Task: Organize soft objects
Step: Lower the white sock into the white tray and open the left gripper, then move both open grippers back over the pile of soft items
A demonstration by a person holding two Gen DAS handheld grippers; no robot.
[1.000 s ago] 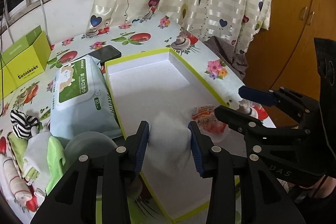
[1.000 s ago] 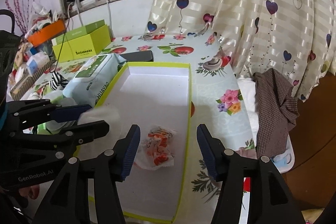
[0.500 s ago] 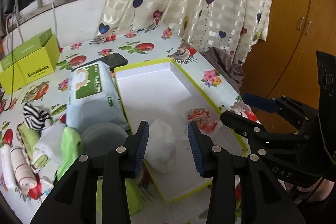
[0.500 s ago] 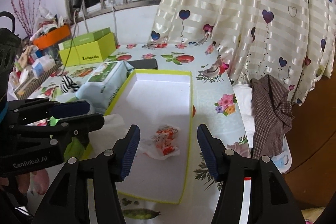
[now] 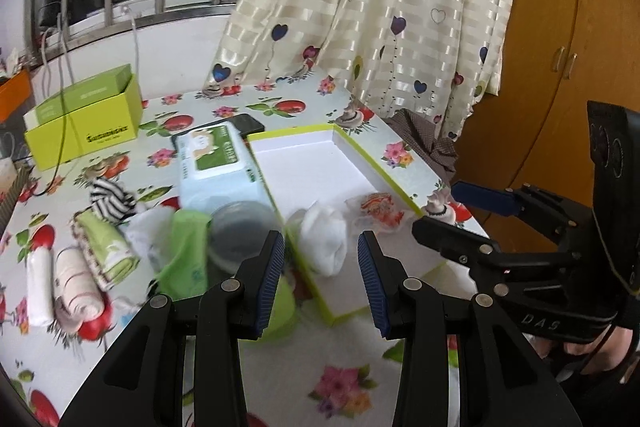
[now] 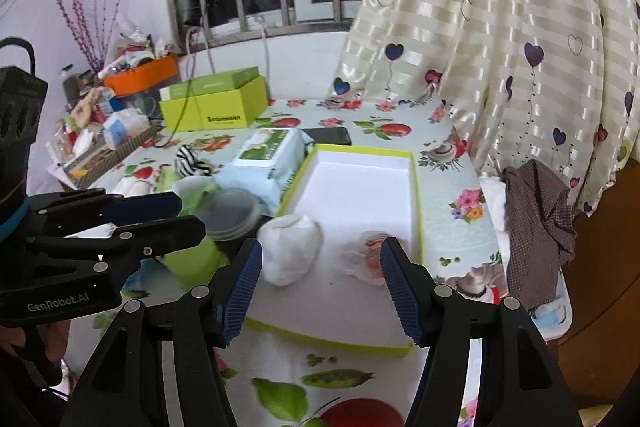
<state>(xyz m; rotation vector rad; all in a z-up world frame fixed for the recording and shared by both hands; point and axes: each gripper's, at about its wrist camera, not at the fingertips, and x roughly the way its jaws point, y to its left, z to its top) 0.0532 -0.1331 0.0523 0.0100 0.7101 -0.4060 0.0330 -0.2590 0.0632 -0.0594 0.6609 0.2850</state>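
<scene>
Fruit-print tablecloth (image 5: 280,379), both tools angled down above it, left tool (image 5: 321,269) released, right tool (image 6: 321,285) just widened, empty.

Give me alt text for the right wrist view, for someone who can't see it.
The open right gripper hovers empty over the near end of a shallow green-rimmed box holding a white sock bundle and a red-patterned white bundle. Its jaws have just been opening, nothing between them. The left gripper is at left, above a floral tablecloth.
</scene>
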